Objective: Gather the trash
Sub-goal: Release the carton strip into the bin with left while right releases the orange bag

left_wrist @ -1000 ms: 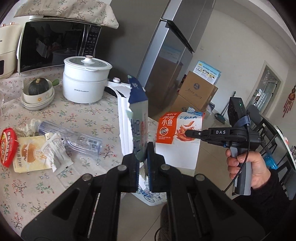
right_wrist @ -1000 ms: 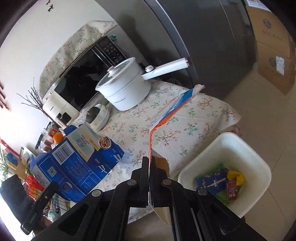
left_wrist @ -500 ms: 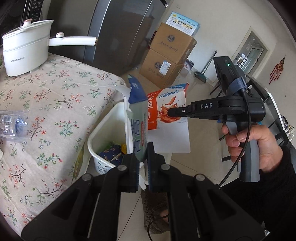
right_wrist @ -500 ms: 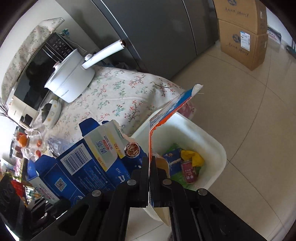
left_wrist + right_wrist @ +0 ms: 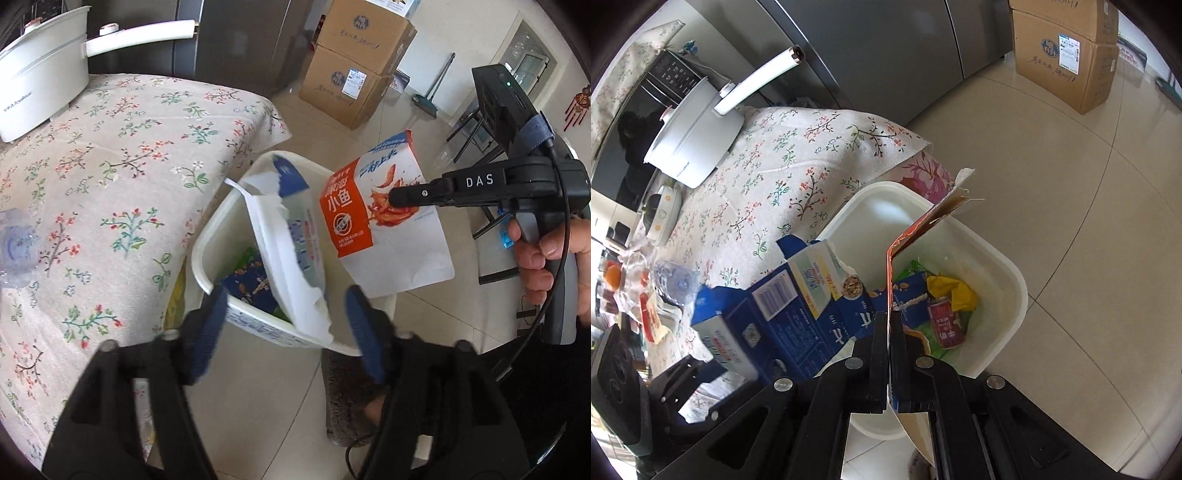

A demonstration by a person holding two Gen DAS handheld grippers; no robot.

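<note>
L gripper (image 5: 284,314) just opened, carton (image 5: 291,251) freed over bin (image 5: 207,236) | R gripper (image 5: 889,325) clenches pouch (image 5: 384,225) | R view: can (image 5: 945,325)

- Your left gripper (image 5: 284,325) has black angular arms, blue pads on its fingers (image 5: 364,332) and silver screws at the joints.
- Your right gripper (image 5: 397,195) is black, marked "DAS" in white, with a grey handle, a black cable and a blue strap.
- Your right hand (image 5: 550,269) emerges from a black sleeve.
</note>
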